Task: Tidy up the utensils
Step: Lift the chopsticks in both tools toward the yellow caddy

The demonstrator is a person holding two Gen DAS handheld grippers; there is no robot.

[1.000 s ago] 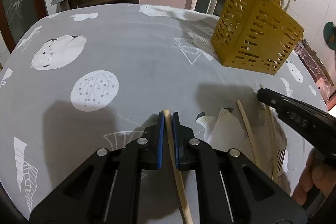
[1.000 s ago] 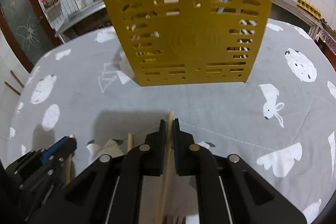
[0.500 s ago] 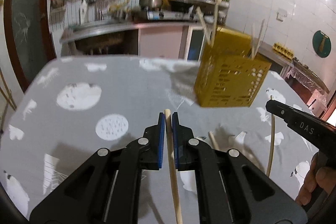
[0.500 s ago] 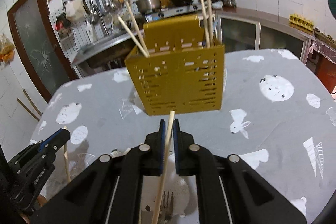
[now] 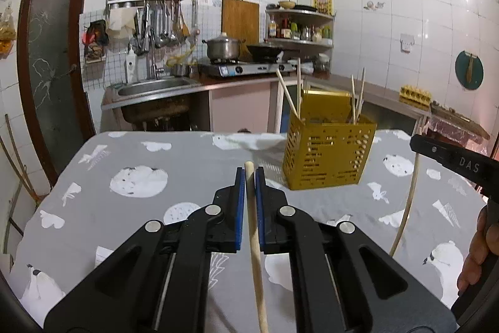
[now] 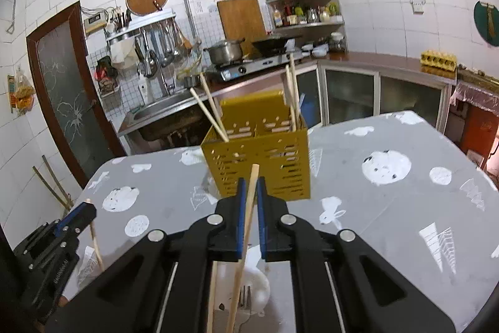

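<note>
My left tongs (image 5: 248, 177) grip one chopstick (image 5: 254, 227), right tongs (image 6: 250, 189) grip another chopstick (image 6: 246, 217); both sticks hang tip-down. Yellow utensil caddy (image 6: 259, 161) stands on worktop (image 6: 389, 208) dead ahead of R tongs, ahead-right of L. R is nearer.

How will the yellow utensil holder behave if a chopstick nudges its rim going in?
The yellow utensil holder is tall, slotted and looks like thin plastic, so probably light. It may slide on the tablecloth or tip. The chopsticks leaning out of it add little steadying weight.
</note>
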